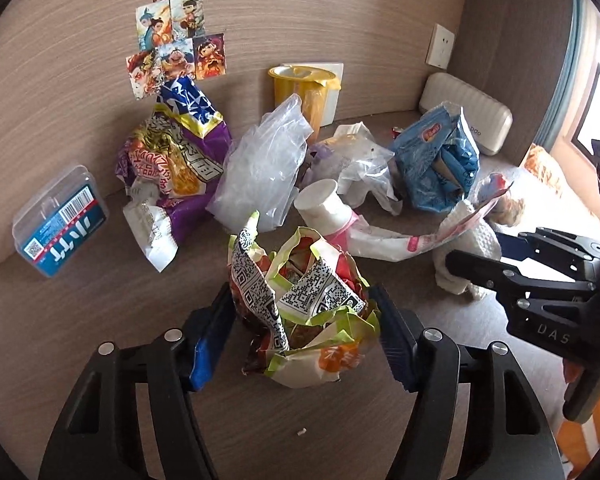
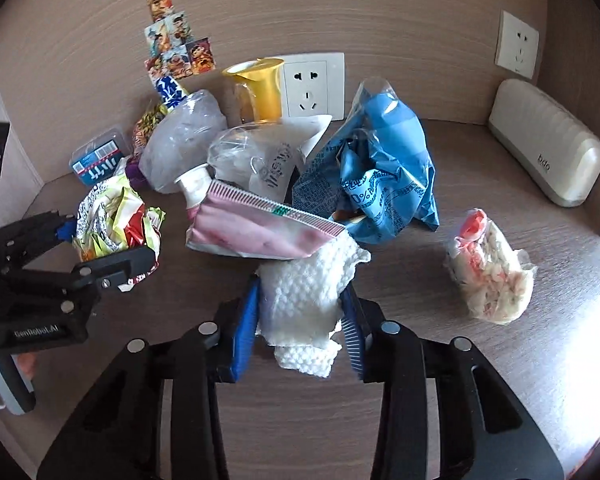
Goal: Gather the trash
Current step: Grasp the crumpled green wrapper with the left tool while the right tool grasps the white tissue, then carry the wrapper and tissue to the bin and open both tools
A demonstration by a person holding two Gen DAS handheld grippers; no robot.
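My left gripper (image 1: 302, 336) has its blue pads pressed against a crumpled green-and-white QR-printed snack wrapper (image 1: 300, 304) on the brown wood-grain table (image 1: 100, 320). My right gripper (image 2: 300, 320) pinches a white embossed paper towel wad (image 2: 304, 300); its loose bulk trails toward 12 o'clock, against a flattened pink tube (image 2: 260, 224).

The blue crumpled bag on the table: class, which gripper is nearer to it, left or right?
Right. The right gripper, holding the white paper towel, sits just in front of the blue crumpled bag. The left gripper holds the QR-code wrapper farther to the left.
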